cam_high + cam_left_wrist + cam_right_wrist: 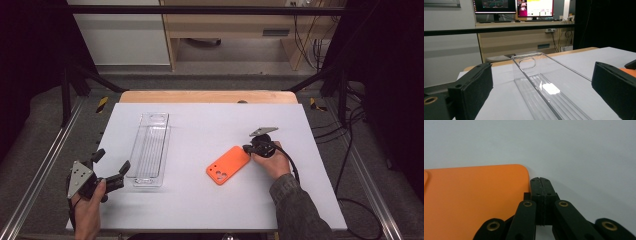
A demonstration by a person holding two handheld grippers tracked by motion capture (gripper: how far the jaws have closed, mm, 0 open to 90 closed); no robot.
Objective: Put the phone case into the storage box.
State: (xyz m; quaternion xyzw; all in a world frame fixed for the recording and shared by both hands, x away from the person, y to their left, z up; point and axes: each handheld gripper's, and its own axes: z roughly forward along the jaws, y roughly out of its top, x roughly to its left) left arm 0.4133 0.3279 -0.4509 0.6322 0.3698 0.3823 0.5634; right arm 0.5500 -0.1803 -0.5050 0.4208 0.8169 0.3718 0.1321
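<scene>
An orange phone case [228, 165] lies flat on the white table, right of the middle, with its camera cutout toward me. My right gripper [248, 148] is shut with its tip down at the case's far right corner. In the right gripper view the shut right gripper [540, 180] has nothing between its pads, right beside the case [474, 200]. My left gripper [112, 159] is open and empty at the near left, pointing at a clear plastic tray [154, 117]. The tray [524, 63] runs away between the wide-apart jaws of the left gripper [541, 95].
The white tabletop [200, 205] has bare room in front of and behind the case. Metal frame rails [40, 170] run along both sides of the table. A wooden desk with monitors [514, 6] stands beyond the far edge.
</scene>
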